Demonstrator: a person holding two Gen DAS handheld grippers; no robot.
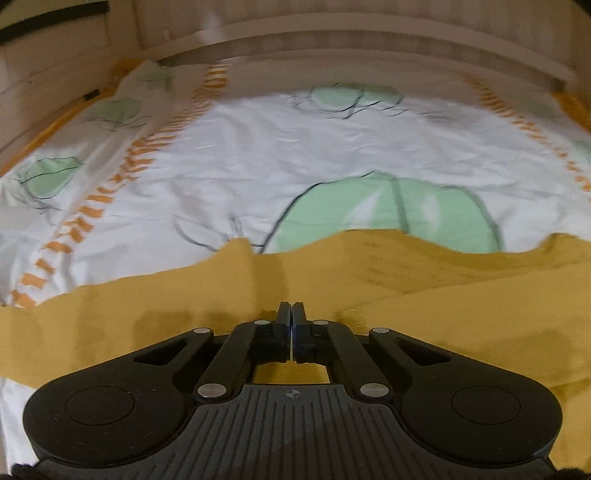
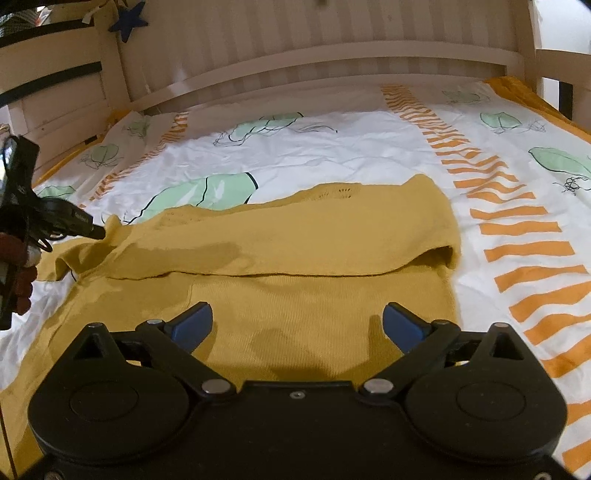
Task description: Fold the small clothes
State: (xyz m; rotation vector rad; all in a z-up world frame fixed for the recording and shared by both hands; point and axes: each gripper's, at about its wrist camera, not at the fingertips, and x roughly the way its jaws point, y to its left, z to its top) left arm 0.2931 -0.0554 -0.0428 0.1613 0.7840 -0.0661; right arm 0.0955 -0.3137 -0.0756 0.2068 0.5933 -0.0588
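A mustard-yellow knit garment (image 2: pixel 314 236) lies on the bed, its far part folded over toward me along a crease across the middle. My left gripper (image 1: pixel 293 308) is shut, and the garment (image 1: pixel 406 280) spreads all around its tips. In the right wrist view the left gripper (image 2: pixel 98 232) pinches the garment's raised left edge, which stands up in a small peak. My right gripper (image 2: pixel 297 325) hovers over the near, flat part of the garment. Its blue pads (image 2: pixel 195 325) are spread wide, with nothing between them.
The bedsheet (image 2: pixel 351 155) is white with green leaves and orange striped bands. A pale wooden slatted headboard (image 2: pixel 332 59) closes off the far side, and a bed rail (image 2: pixel 55 103) runs on the left. A dark blue star (image 2: pixel 129 20) hangs at the top left. The hand (image 2: pixel 22 280) holding the left gripper shows at the left edge.
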